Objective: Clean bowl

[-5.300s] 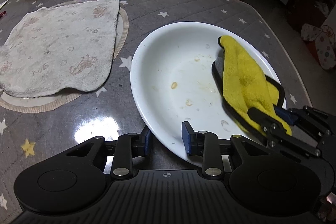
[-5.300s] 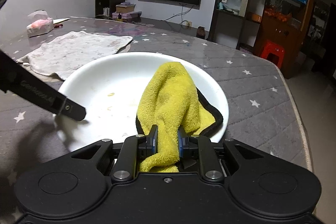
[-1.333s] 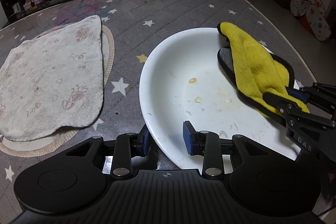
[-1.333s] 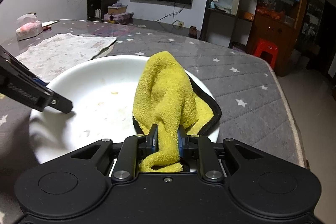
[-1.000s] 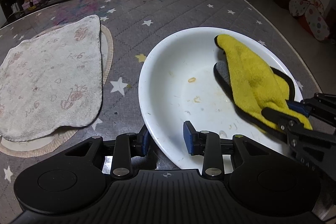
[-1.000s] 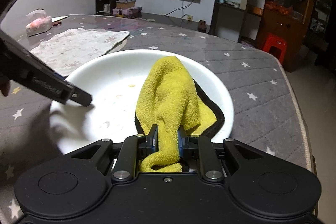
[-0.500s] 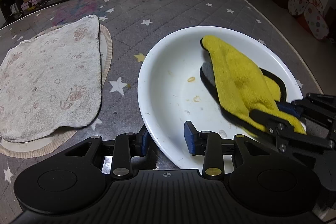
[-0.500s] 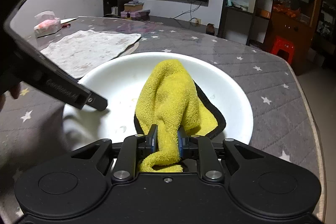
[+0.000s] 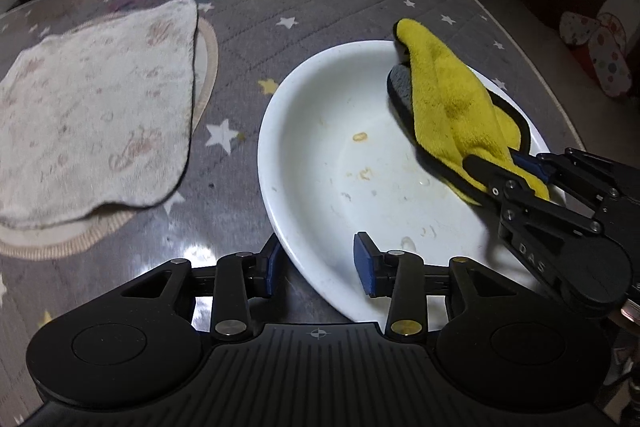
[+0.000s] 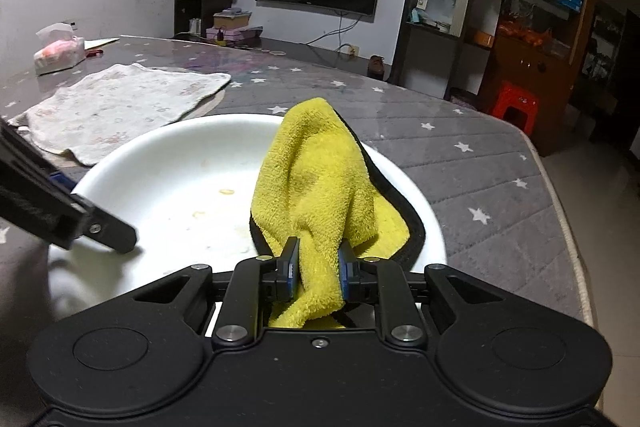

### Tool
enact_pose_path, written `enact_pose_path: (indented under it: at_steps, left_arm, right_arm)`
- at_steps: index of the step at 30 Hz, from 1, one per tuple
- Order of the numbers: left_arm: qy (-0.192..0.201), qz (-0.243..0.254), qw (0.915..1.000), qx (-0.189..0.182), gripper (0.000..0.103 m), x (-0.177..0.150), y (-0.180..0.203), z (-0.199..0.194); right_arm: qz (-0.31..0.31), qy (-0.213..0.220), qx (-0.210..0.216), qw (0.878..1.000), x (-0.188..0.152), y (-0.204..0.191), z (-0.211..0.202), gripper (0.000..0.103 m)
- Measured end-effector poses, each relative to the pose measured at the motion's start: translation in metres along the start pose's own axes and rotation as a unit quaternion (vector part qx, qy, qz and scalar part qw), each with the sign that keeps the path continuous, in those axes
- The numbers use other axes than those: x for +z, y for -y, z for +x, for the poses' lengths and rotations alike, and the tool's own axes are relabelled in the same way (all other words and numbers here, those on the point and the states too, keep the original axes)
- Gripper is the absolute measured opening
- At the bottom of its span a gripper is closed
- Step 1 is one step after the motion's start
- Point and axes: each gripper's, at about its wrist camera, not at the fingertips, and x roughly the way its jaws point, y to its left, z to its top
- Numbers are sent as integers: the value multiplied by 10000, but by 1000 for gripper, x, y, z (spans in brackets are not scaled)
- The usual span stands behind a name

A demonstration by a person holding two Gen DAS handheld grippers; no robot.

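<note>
Mid-wipe, the right gripper (image 10: 319, 264) pinched the yellow cloth (image 10: 320, 183) at the bowl's (image 9: 316, 131) three o'clock; the left gripper (image 9: 316, 263), jaws apart, straddled the rim at six; crumbs toward nine needed sweeping next.

Yellow cloth (image 9: 452, 99) across bowl's (image 9: 304, 131) right half

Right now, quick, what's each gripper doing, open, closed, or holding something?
Left gripper: open, its jaws either side of the bowl rim, not clamped.
Right gripper: shut on the yellow cloth lying in the bowl.
</note>
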Motion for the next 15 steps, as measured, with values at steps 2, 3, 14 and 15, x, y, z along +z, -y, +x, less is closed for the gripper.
enact_pose_path:
  at_steps: [2, 3, 14, 15]
  left_arm:
    - [-39, -73, 10000, -17, 40, -2, 1, -3]
    - [-55, -116, 9999, -15, 40, -3, 2, -5]
    - [-2, -459, 9989, -91, 33, -12, 9, -14]
    - [21, -476, 9988, -61, 32, -13, 10, -15]
  right_arm:
    - [-9, 16, -43, 10000, 1, 2, 2, 19]
    - [-14, 23, -64, 10000, 2, 3, 3, 19]
    - [-110, -2, -231, 9997, -7, 6, -4, 19]
    - [-100, -11, -234, 9997, -8, 6, -5, 19]
